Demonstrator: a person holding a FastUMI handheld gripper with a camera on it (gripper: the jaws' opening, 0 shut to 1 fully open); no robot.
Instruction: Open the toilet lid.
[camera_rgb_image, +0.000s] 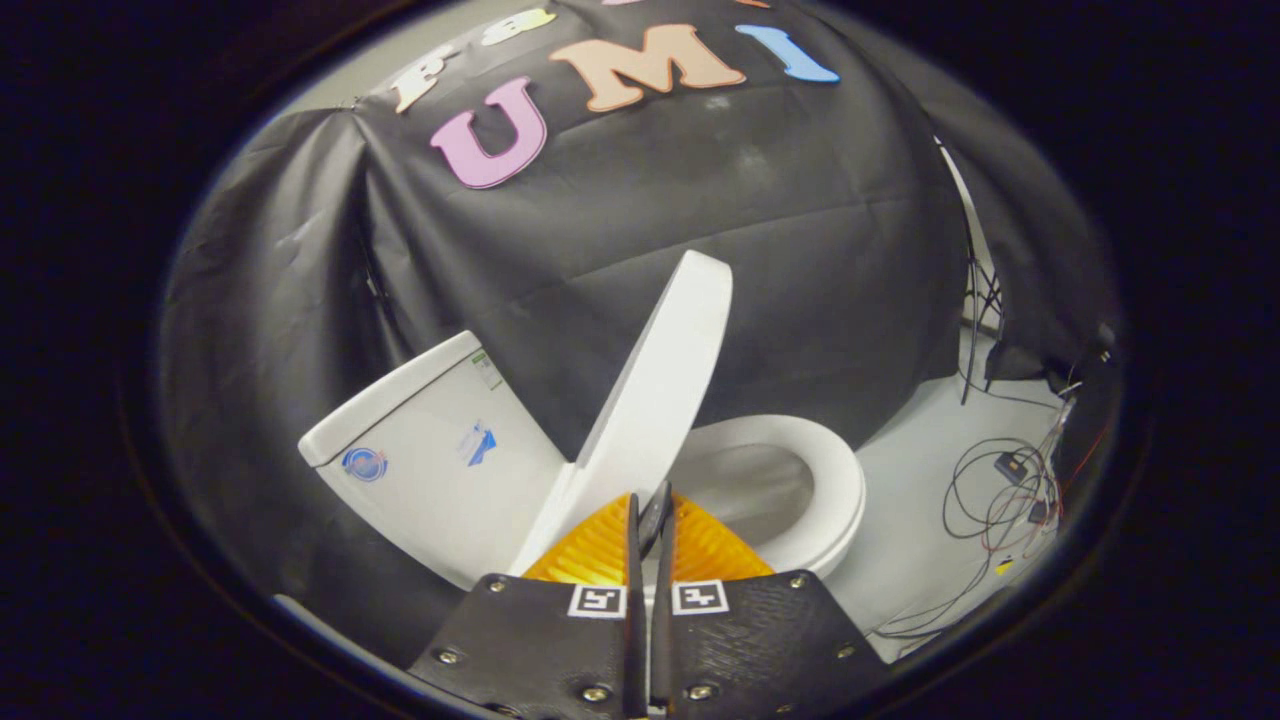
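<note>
White toilet lid stands half-raised just ahead of my hand-held gripper, whose fingers are pressed nearly together, pinching nothing I can make out. Tank stickers are unreadable.

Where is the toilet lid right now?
In the gripper view the toilet lid stands raised and tilted, just ahead of the gripper, whose fingers are nearly closed at its lower edge. The tank is behind it, the seat beyond.

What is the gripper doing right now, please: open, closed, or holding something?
Gripper: closed, fingers nearly together just in front of the raised toilet lid; whether they pinch its edge cannot be told.
</note>
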